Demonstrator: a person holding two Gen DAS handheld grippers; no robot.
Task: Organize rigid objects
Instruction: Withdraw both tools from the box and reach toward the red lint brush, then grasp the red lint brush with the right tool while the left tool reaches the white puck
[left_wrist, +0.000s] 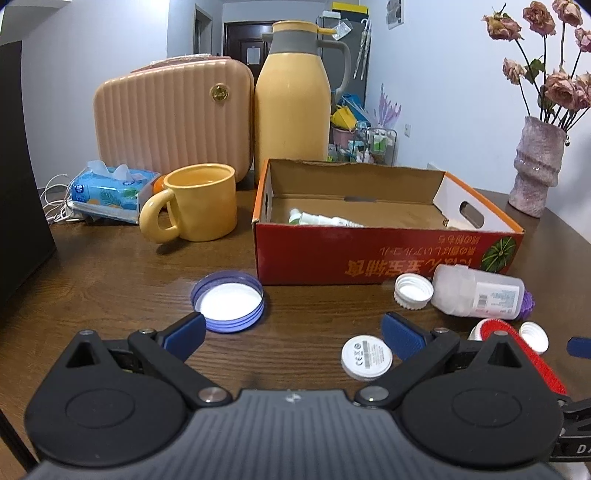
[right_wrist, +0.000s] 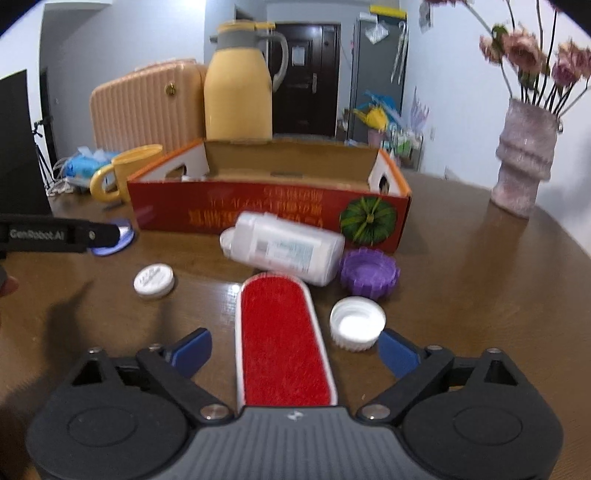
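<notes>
Between the spread blue pads of my right hand-held gripper (right_wrist: 293, 350) the red lint brush (right_wrist: 284, 343) lies flat on the surface (right_wrist: 461, 295), untouched, probably light and stiff, best pinched across its 2 white edges.

Far left on tabletop (left_wrist: 110, 266): pink case (left_wrist: 173, 118), yellow jug (left_wrist: 291, 107), yellow mug (left_wrist: 201, 203), tissue pack (left_wrist: 110, 192). Far right: flower vase (left_wrist: 535, 166).
</notes>
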